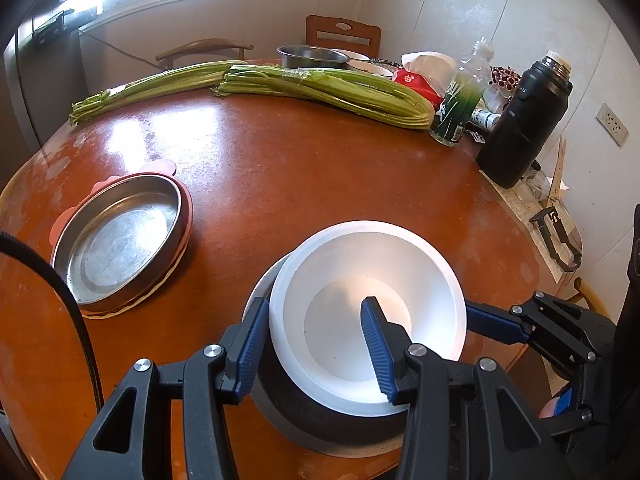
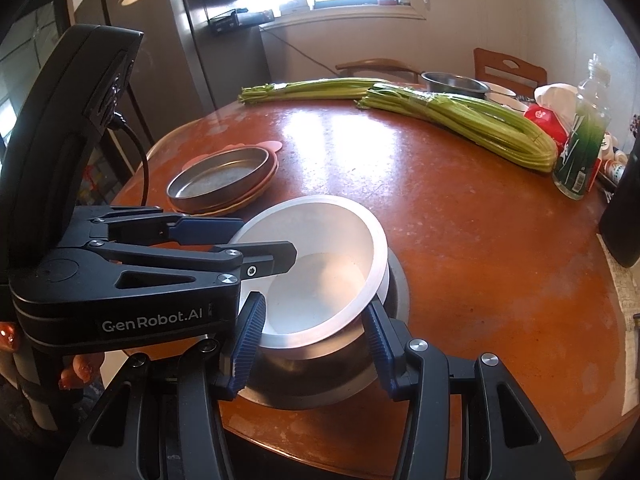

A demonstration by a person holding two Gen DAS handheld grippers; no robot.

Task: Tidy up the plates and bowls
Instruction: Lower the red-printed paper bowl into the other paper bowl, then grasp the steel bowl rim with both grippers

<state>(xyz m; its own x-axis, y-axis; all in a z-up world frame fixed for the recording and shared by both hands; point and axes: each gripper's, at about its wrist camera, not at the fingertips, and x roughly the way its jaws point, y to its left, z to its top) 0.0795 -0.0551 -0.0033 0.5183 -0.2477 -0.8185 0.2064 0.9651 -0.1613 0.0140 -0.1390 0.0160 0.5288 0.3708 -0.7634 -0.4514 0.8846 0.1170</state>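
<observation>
Round table: both grippers spread wide around white bowl near edge.

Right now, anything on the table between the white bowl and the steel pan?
Nothing: bare tabletop separates the white bowl from the steel pan, clearest in the left wrist view.

"GenRobot.AI" is printed in white letters on the black body of the left tool, as seen from the right wrist view. White markings are carried on the green label of the plastic bottle, but they are too blurred to be read. No other legible text is shown.
</observation>
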